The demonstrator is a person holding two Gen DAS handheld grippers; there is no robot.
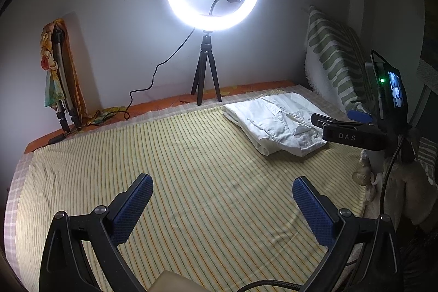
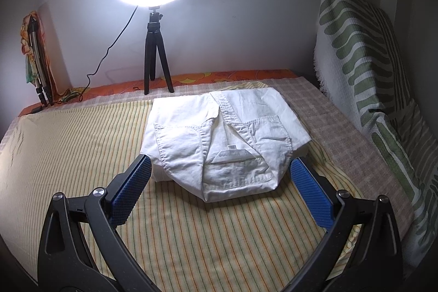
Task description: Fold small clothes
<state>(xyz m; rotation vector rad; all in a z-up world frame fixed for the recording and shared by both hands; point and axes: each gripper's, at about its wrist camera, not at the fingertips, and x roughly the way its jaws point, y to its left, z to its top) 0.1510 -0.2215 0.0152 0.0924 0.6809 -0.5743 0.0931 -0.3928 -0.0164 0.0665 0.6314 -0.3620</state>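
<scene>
My right gripper [image 2: 219, 182] hangs spread wide and empty just short of the folded white shirt [image 2: 221, 136], which lies at twelve o'clock on the striped sheet [image 2: 191, 237]. My left gripper [image 1: 223, 207] is likewise released, holding nothing. I judge that a careless nudge from either blue pad could undo the loose folds.

The folded shirt [image 2: 219, 138] is white. The sheet [image 2: 82, 155] under it is pale yellow with thin stripes. The pillow [image 2: 364, 67] is white with green stripes. The gripper pads [image 2: 131, 190] are blue.
</scene>
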